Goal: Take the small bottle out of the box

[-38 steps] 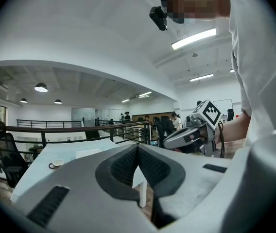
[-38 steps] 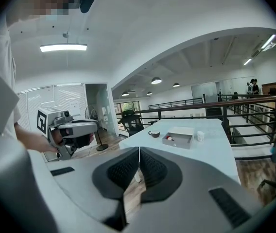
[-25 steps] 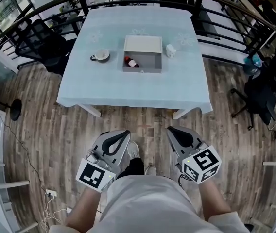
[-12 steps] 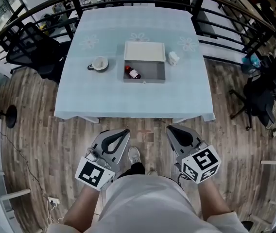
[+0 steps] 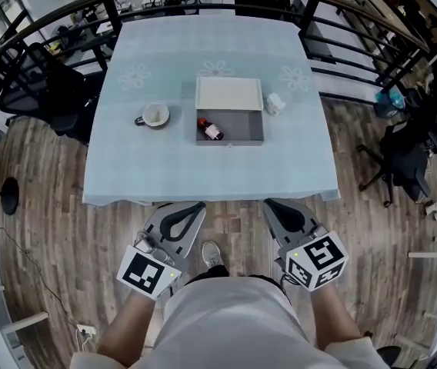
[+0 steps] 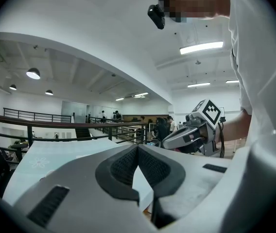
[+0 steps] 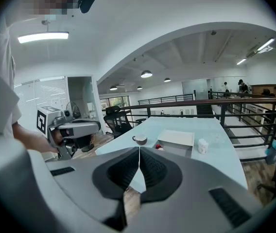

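Note:
A grey open box (image 5: 248,131) with its white lid (image 5: 229,94) raised behind it stands mid-table. Inside, at its left, lies the small brown bottle (image 5: 211,131) with a red cap. In the right gripper view the box (image 7: 177,143) shows ahead, with a red speck of the bottle (image 7: 156,148) at its left. Both grippers hang over the floor just short of the table's near edge. My left gripper (image 5: 197,206) (image 6: 138,147) is shut and empty. My right gripper (image 5: 270,204) (image 7: 139,150) is shut and empty too.
The table (image 5: 203,167) wears a pale blue cloth. A cup (image 5: 155,115) sits left of the box and a small white thing (image 5: 275,104) right of it. Black railings (image 5: 357,29) run behind the table, with office chairs (image 5: 45,91) on both sides.
The table has drawn nearer in the head view, sliding down the picture. Both grippers have kept their pose, shut, in front of the body.

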`<state>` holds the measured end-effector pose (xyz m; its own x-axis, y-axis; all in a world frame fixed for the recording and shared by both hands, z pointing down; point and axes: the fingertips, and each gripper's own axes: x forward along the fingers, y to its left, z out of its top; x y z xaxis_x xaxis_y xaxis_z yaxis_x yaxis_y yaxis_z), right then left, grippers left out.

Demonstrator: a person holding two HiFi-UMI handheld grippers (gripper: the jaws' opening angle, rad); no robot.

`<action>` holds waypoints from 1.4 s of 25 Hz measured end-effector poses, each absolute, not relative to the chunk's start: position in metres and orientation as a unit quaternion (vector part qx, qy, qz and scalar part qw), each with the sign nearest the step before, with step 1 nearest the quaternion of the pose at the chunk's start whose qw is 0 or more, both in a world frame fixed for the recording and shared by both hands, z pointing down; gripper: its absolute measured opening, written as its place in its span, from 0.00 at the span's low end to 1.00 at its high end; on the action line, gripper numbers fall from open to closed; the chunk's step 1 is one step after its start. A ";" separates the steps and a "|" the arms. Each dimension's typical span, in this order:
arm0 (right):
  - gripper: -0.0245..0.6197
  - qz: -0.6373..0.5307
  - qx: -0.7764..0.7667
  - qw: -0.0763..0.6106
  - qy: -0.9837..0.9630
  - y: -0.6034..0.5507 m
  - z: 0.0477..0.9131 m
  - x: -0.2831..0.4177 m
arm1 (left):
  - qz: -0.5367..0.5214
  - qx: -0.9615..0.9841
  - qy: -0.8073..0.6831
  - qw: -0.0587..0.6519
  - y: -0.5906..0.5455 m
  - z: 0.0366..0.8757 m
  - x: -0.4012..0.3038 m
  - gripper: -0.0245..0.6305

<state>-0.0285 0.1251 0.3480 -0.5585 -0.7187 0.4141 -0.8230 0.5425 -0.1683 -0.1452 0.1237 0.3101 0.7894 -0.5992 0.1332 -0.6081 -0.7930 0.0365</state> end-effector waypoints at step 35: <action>0.07 0.176 0.404 0.153 -0.885 -0.025 0.370 0.012 | 0.102 0.920 -0.373 0.062 -0.013 0.354 -0.110 0.05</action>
